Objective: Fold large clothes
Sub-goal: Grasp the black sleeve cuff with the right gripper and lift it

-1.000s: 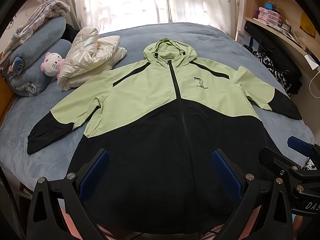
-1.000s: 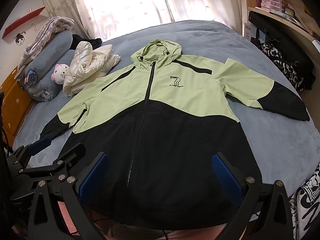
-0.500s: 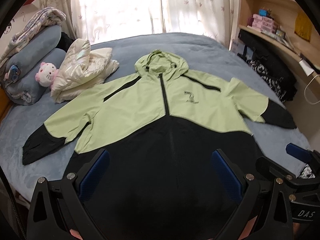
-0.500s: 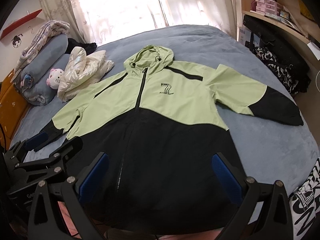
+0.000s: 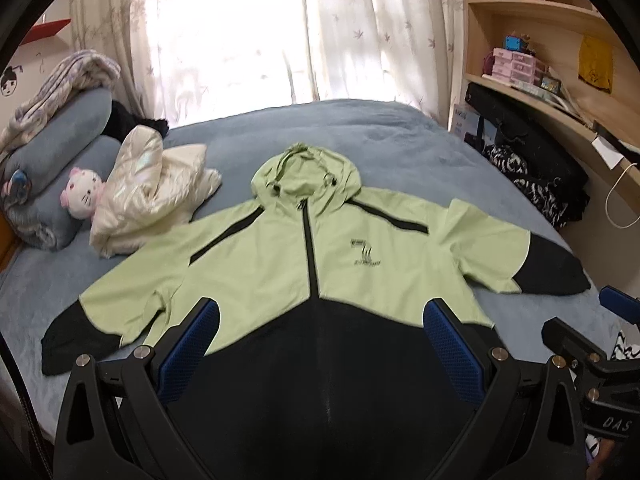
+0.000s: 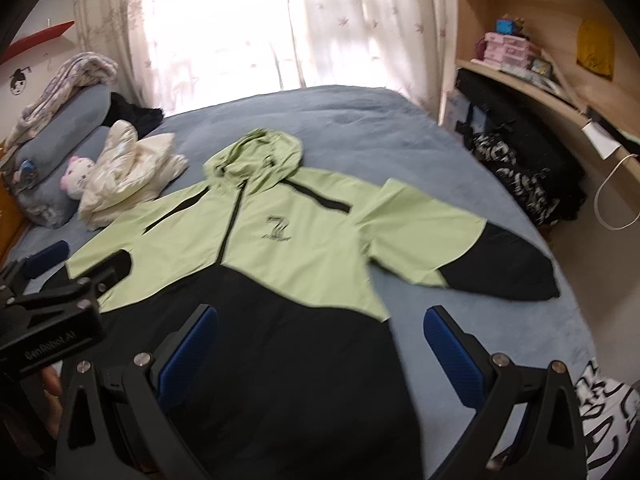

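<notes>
Left wrist view: green-black hooded jacket (image 5: 320,288) flat, zipped; both tongs (image 5: 320,344) (image 6: 320,344) wide, empty.

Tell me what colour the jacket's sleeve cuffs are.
Black; the jacket has light green upper sleeves ending in black cuffs. Clearest in the right wrist view.

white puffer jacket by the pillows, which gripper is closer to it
Left. The left gripper hovers over the green and black jacket's hem, on the white puffer jacket's side of the bed. The right gripper hangs further toward the opposite sleeve.
</notes>
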`<state>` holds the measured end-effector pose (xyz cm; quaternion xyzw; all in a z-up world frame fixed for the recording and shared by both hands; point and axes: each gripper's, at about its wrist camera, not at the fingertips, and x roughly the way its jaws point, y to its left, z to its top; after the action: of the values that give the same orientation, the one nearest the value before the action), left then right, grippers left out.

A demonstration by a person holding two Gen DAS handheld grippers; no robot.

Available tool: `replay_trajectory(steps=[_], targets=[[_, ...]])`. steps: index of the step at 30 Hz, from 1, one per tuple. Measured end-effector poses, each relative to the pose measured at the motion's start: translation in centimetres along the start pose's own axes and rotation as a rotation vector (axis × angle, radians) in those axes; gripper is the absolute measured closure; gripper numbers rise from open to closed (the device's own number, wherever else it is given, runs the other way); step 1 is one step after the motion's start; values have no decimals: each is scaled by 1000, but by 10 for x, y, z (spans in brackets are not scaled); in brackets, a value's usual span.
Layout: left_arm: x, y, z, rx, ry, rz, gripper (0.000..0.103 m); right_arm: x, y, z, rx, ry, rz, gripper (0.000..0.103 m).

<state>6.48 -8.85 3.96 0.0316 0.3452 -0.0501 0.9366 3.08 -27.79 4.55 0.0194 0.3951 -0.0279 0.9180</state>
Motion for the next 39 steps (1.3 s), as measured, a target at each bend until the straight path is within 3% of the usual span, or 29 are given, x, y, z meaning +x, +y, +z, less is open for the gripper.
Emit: replay_trajectory(steps=[7,10,15,20,23,31,35,39], targets=[[2,-24,35,53,-111,39,3,-6,-36,32,15,-89,-86,0],[9,-36,48,68,-114,36,3,-8,-55,46,39,-123,-103,0],[30,-62,63,85,-114,21,3,-5,-109,61,183,-160,-72,0],[62,-83,70,60,-35,-105,3,24,-171,61,329,-111,-32,0],[86,-97,72,42,-2,-121,3,46,-203,54,405,-69,-40,5],[166,-136,65,78,50,-52,3,115,-283,12,650,75,-95,17],[204,-141,55,25,88,-82,3,147,-326,-27,849,142,-95,19],[223,-145,44,-5,107,-119,3,175,-347,-58,949,198,-139,26]])
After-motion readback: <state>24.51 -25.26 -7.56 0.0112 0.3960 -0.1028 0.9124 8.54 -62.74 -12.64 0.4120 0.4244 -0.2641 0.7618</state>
